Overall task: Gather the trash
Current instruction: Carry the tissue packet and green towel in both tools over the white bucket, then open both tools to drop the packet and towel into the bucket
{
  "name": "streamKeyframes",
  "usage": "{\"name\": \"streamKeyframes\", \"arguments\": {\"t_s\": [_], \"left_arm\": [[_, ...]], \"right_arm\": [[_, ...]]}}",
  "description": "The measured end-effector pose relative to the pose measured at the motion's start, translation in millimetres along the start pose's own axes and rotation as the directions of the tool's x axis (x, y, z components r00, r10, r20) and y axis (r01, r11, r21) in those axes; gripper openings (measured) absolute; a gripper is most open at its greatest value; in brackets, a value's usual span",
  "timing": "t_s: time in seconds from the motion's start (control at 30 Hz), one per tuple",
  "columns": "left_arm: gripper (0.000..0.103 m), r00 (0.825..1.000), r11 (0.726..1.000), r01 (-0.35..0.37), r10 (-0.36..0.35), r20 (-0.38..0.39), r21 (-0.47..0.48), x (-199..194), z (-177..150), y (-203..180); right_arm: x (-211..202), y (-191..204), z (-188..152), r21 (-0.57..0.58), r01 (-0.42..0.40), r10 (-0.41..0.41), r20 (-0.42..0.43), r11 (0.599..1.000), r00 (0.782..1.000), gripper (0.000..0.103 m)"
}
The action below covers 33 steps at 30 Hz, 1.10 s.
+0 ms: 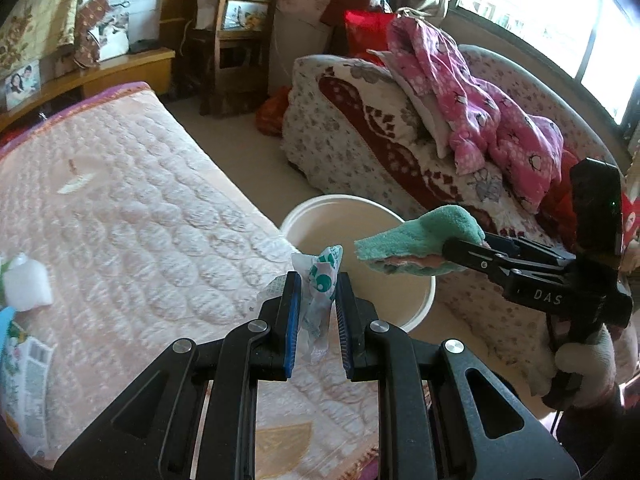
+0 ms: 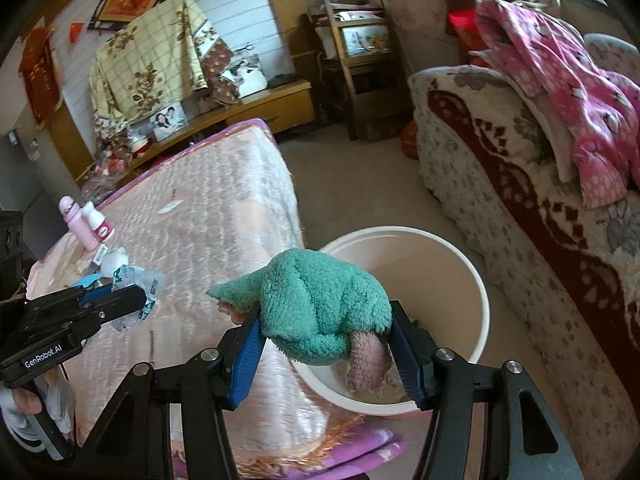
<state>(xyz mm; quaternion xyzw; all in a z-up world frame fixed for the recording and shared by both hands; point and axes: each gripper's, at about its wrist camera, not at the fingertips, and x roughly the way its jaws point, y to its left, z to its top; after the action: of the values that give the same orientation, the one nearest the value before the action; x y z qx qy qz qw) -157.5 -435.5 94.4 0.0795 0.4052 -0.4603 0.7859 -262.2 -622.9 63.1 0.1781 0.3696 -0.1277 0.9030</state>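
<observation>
A crumpled plastic wrapper — clear film printed with green and white — stands upright between the blue pads of the left gripper, whose jaws are pinched on it. It hangs over the near edge of the quilted pink bed cover, just beside the rim of the white bucket. The right gripper is clamped on a bunched green towel with a pinkish underside — it hangs above the bucket's mouth. At the cover's left edge lie a pink bottle, a white bottle and other wrappers. A patterned sofa bearing pink clothing stands across the floor.
</observation>
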Motion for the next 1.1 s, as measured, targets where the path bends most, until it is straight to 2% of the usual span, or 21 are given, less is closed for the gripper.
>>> {"name": "streamKeyframes", "arguments": {"t_s": [0.67, 1.1], "left_arm": [[0.015, 0.997, 0.998, 0.05, -0.048, -0.053, 0.03, 59.7, 20.0, -36.5], [0.015, 0.994, 0.996, 0.093, -0.094, -0.054, -0.007, 77.1, 21.5, -35.1]], "right_arm": [[29.4, -55.1, -17.7, 0.095, 0.062, -0.056, -0.067, 0.994, 0.996, 0.058], [48.9, -61.0, -25.3, 0.108, 0.079, -0.066, -0.112, 0.991, 0.992, 0.06]]}}
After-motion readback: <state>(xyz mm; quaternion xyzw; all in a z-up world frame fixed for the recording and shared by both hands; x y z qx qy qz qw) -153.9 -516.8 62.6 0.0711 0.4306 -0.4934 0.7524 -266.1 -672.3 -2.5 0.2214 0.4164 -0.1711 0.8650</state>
